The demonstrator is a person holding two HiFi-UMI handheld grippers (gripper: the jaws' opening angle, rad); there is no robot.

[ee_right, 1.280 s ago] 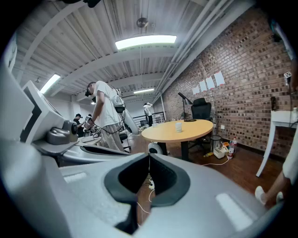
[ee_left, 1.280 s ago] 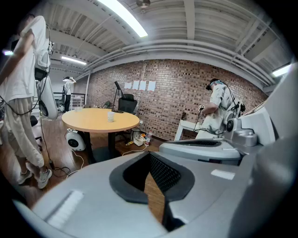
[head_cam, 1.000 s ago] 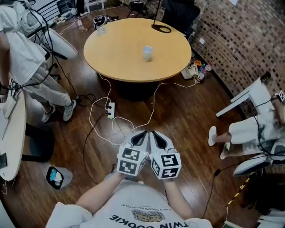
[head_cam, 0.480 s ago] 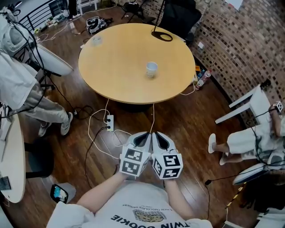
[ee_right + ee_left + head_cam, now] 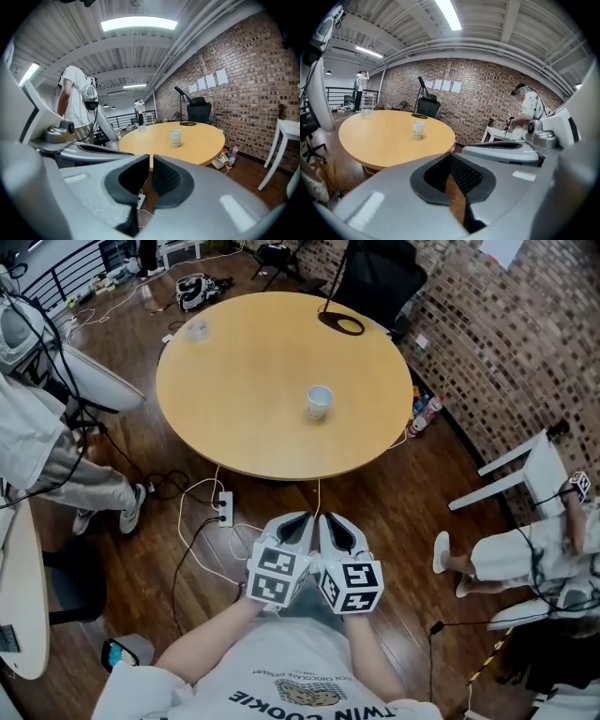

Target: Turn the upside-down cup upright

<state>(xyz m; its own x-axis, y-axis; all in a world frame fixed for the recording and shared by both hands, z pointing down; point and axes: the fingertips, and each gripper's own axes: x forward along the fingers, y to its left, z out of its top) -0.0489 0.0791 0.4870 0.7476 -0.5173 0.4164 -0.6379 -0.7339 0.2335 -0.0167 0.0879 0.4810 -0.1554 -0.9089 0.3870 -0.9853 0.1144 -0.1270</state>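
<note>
A white paper cup (image 5: 319, 401) stands alone near the middle of the round wooden table (image 5: 234, 418). It also shows in the left gripper view as the cup (image 5: 418, 129) and in the right gripper view as the cup (image 5: 176, 137). It is too small to tell which end is up. My left gripper (image 5: 298, 520) and right gripper (image 5: 330, 520) are held side by side over the floor, short of the table's near edge. Both point toward the cup. The left gripper (image 5: 450, 156) and right gripper (image 5: 151, 157) are shut with nothing between the jaws.
A black ring-shaped base (image 5: 342, 324) and a clear cup (image 5: 197, 329) sit at the table's far side. A power strip (image 5: 222, 512) with loose cables lies on the floor ahead. A person (image 5: 525, 554) sits at right; another person (image 5: 42, 442) stands at left.
The table and cup have come nearer and lower in the head view. Both grippers have stayed together and shut, carried toward the table.
</note>
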